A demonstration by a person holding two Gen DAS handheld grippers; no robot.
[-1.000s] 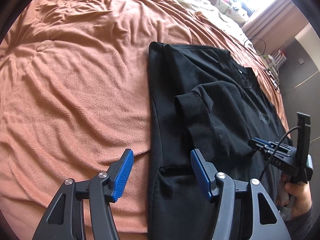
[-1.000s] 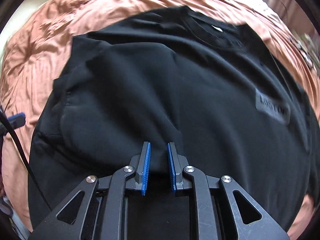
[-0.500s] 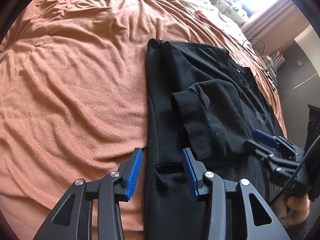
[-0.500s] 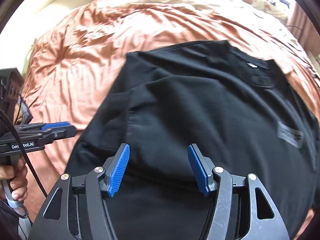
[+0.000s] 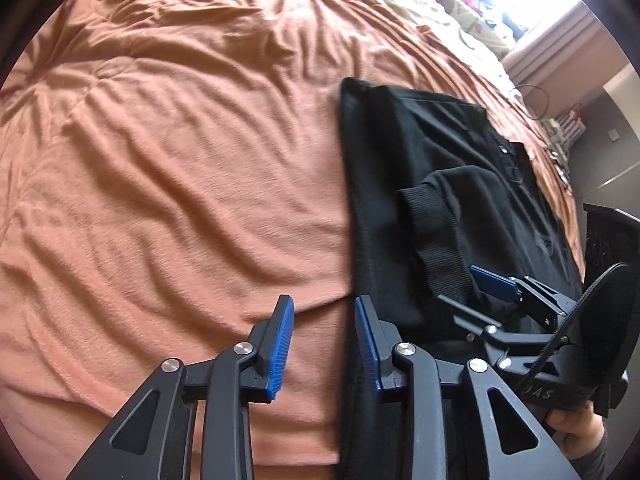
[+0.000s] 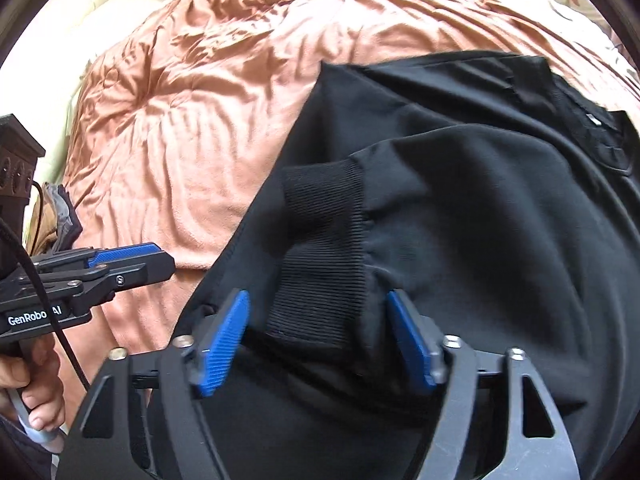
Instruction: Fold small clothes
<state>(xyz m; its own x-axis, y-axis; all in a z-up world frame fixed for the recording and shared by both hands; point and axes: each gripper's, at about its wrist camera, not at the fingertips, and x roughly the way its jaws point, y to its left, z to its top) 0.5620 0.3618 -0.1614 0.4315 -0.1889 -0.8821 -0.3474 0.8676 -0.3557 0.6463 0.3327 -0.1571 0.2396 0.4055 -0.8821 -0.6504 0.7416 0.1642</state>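
Across a wrinkled, rust-orange bedspread [image 5: 172, 168] lies a black sweatshirt [image 6: 500, 240], spread flat with one sleeve folded inward over its chest, so the ribbed cuff [image 6: 320, 256] rests on top of the body. From the right wrist view, the right gripper [image 6: 318, 340] hovers low over that cuff with its blue-padded jaws wide apart, one pad on either side of the ribbing, not pinching it. A small grey printed patch [image 5: 546, 243] shows on the sweatshirt's far side. From the left wrist view, the left gripper [image 5: 324, 344] sits at the garment's near left edge, its jaws parted with a moderate gap; one pad is over the orange cover, the other right at the black fabric's side seam, holding nothing. A person's hand [image 6: 30, 384] grips the left tool's handle. Pale patterned bedding [image 5: 452, 8] lies beyond the orange cover.
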